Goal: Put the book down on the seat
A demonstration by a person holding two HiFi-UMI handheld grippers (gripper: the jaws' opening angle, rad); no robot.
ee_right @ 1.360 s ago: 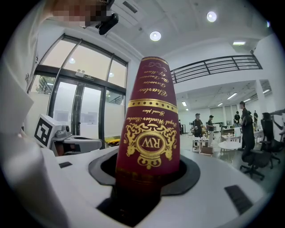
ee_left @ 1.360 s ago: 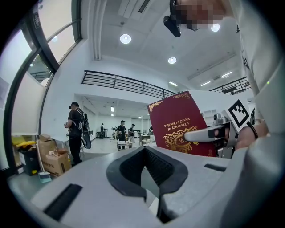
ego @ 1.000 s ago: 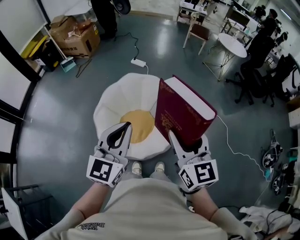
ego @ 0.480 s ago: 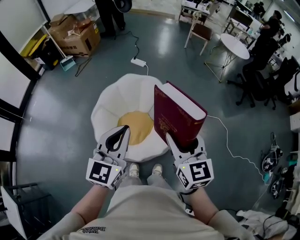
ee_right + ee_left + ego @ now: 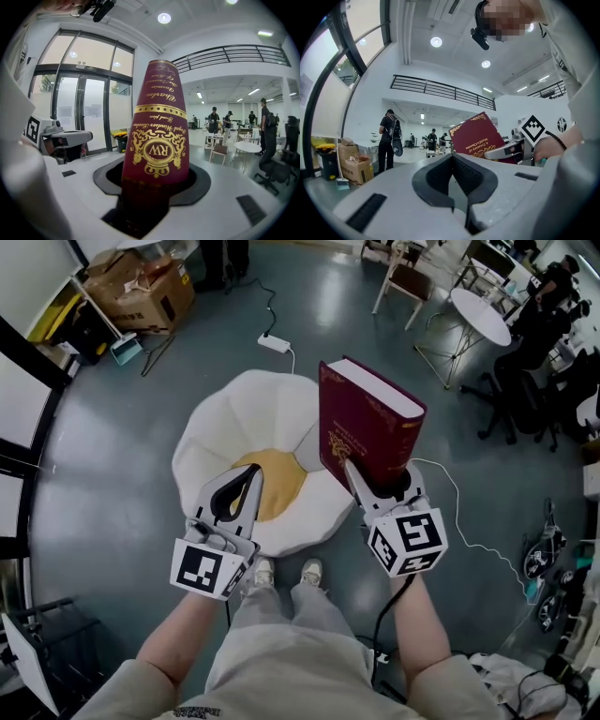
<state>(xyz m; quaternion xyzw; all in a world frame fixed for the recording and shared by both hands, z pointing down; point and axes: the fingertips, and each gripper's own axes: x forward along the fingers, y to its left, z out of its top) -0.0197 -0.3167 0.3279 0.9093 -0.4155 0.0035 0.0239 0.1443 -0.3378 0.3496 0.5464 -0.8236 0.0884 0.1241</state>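
Note:
A thick maroon book with gold lettering stands upright over the right edge of the seat, a white flower-shaped cushion with a yellow centre. My right gripper is shut on the book's lower end, one finger on each cover. In the right gripper view the book's spine rises out of the right gripper. My left gripper hovers over the seat's near side, shut and holding nothing. The left gripper view shows the left gripper with the book beyond it to the right.
My shoes stand on the grey floor just in front of the seat. A white cable runs along the floor at the right. A power strip lies behind the seat, with cardboard boxes at the far left. A round table and chairs stand at the far right.
My right gripper has carried the book a little forward and up, and the book now stands more upright. The left gripper has hardly moved.

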